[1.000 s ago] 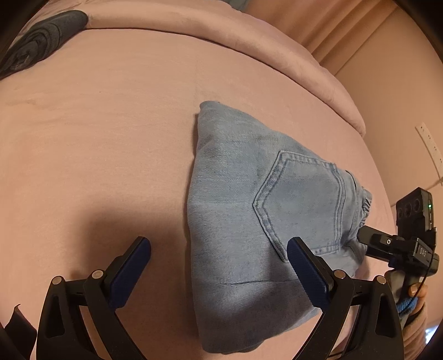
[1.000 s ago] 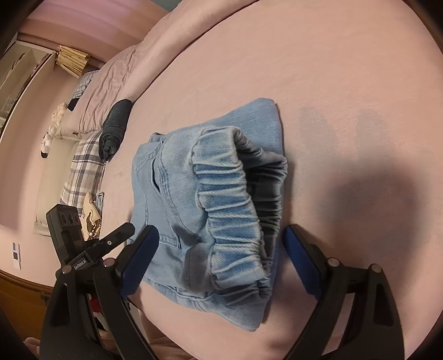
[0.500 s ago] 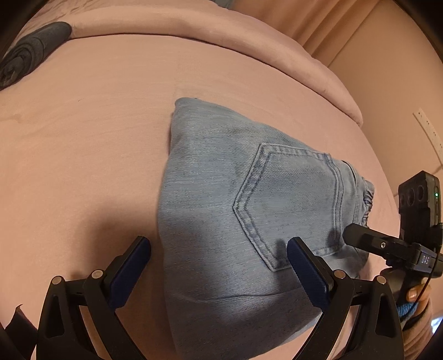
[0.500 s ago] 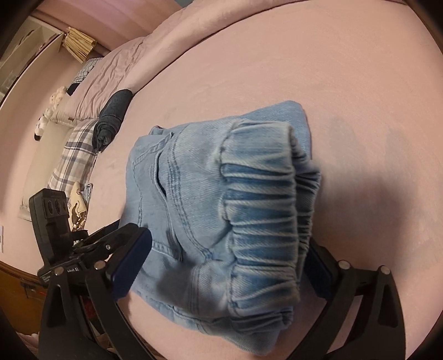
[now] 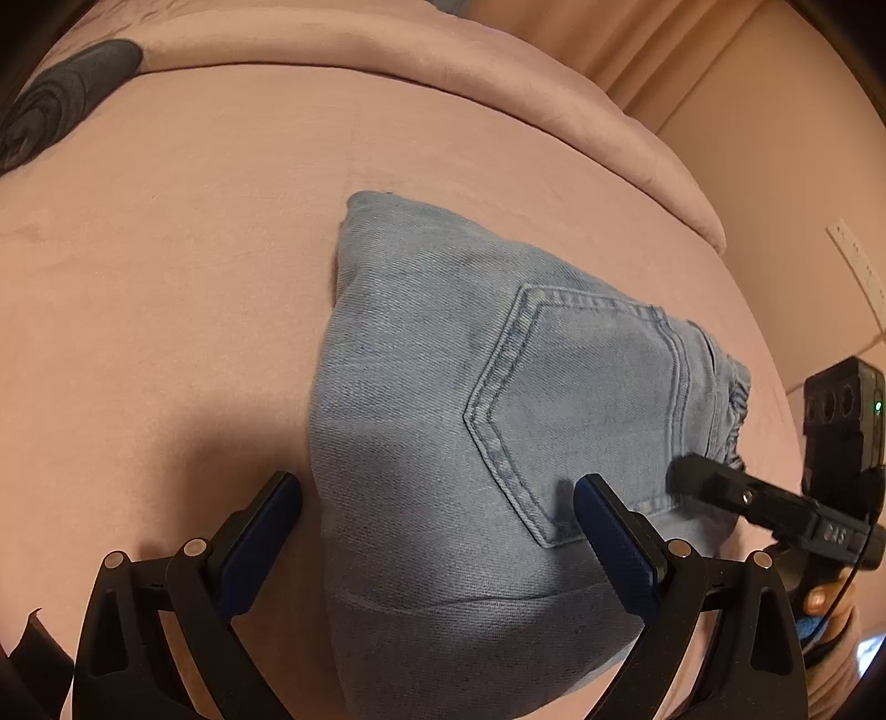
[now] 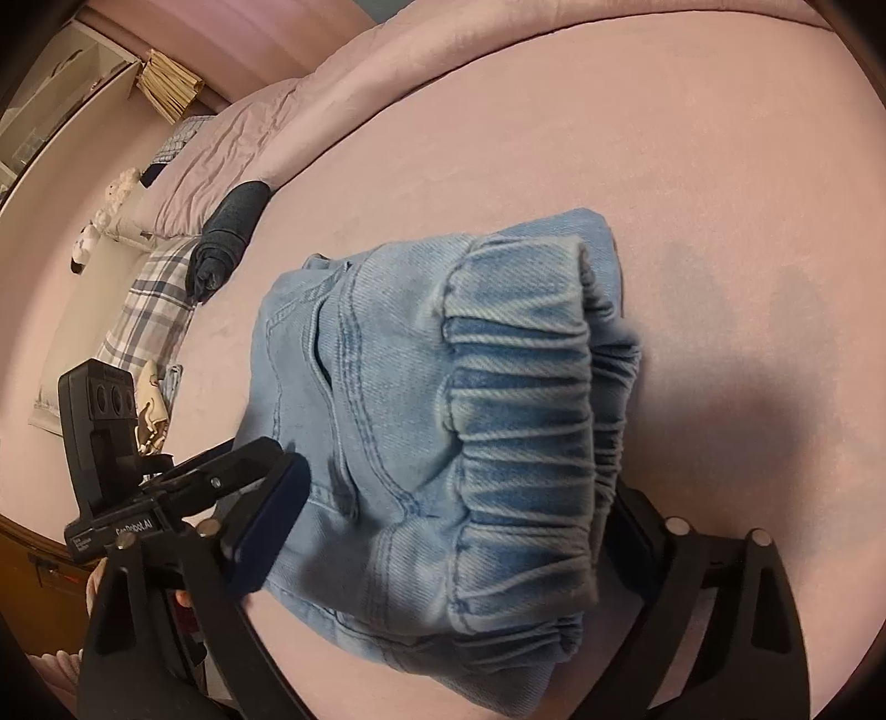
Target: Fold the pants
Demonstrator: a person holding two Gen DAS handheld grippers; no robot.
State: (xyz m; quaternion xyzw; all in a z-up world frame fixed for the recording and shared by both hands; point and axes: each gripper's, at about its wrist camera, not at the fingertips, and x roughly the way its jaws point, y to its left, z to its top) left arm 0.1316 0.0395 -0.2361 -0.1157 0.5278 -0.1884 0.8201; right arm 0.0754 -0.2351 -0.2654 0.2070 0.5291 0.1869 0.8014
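Light blue jeans (image 5: 443, 399) lie folded into a compact stack on the pink bed, back pocket (image 5: 581, 404) facing up. My left gripper (image 5: 437, 526) is open, its jaws straddling the near folded end of the stack. In the right wrist view the elastic waistband end (image 6: 520, 421) of the jeans (image 6: 387, 387) fills the gap of my open right gripper (image 6: 448, 520); its right finger is partly hidden behind the denim. Each gripper shows in the other's view: the right one (image 5: 775, 504) and the left one (image 6: 166, 487).
The bed has a pink sheet (image 5: 166, 277) with a rolled pink duvet (image 5: 387, 50) along its far side. A dark rolled garment (image 6: 227, 238) lies at the bed's edge, also in the left wrist view (image 5: 61, 94). A plaid cloth (image 6: 144, 310) lies beyond it.
Both grippers moved in toward the jeans from opposite ends. The stack now sits between each gripper's open jaws, where a second ago it lay further ahead.
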